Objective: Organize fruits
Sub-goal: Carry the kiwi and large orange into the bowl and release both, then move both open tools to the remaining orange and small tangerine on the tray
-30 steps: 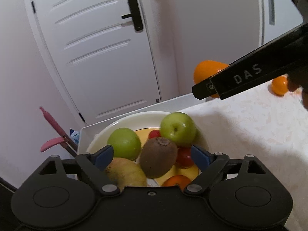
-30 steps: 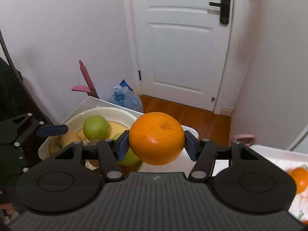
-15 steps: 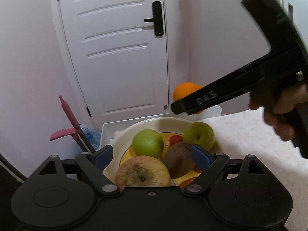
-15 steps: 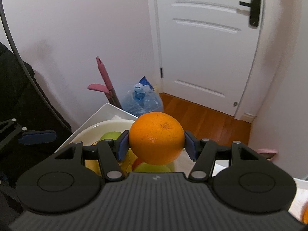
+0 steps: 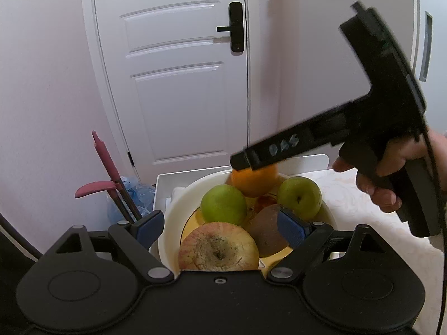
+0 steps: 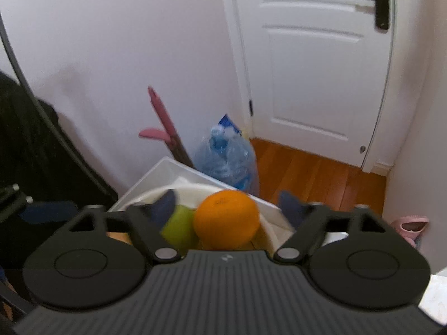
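A white bowl (image 5: pixel 178 203) holds two green apples (image 5: pixel 223 204), a kiwi (image 5: pixel 265 233), a yellowish-red apple (image 5: pixel 218 251) and a red fruit. An orange (image 5: pixel 252 180) sits at the bowl's far side, also in the right wrist view (image 6: pixel 226 217). My right gripper (image 6: pixel 227 208) is open just above the bowl, its blue pads apart from the orange on both sides; its body shows in the left wrist view (image 5: pixel 279 150). My left gripper (image 5: pixel 220 224) is open and empty at the bowl's near rim.
The bowl sits in a white tray (image 5: pixel 167 180) at the table's left end. A patterned tablecloth (image 5: pixel 363 223) lies to the right. Beyond the edge are a pink-handled tool (image 5: pixel 103 156), a blue plastic bag (image 6: pixel 223 162), wood floor and a white door (image 5: pixel 178 69).
My right gripper carried the orange over the bowl, lowered it and opened; the orange now rests among the fruit. My left gripper drew back and up a little.
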{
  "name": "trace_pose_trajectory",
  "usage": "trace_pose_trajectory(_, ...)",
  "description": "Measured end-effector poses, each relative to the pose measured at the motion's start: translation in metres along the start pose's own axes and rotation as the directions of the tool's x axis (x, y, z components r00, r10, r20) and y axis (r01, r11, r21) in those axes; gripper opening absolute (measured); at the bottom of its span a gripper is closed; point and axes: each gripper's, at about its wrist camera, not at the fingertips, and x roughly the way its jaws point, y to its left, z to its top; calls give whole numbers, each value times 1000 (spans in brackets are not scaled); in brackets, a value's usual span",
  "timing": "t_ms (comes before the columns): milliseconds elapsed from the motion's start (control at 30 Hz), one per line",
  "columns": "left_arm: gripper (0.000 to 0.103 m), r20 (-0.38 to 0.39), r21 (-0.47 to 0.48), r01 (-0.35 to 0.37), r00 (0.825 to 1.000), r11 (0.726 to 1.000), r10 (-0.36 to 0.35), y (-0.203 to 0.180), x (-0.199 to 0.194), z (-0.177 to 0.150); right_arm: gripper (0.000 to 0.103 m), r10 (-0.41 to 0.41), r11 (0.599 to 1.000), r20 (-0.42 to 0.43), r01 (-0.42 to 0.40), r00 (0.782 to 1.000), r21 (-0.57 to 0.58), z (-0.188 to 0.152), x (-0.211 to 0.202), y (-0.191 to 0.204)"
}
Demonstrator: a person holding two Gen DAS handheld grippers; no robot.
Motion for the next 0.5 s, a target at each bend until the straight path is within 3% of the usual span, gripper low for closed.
trace_pose_trajectory(500, 94, 19, -5, -8, 1000, 1000, 8, -9, -25, 5, 103, -96, 995, 34, 95, 995, 32, -14, -83, 6)
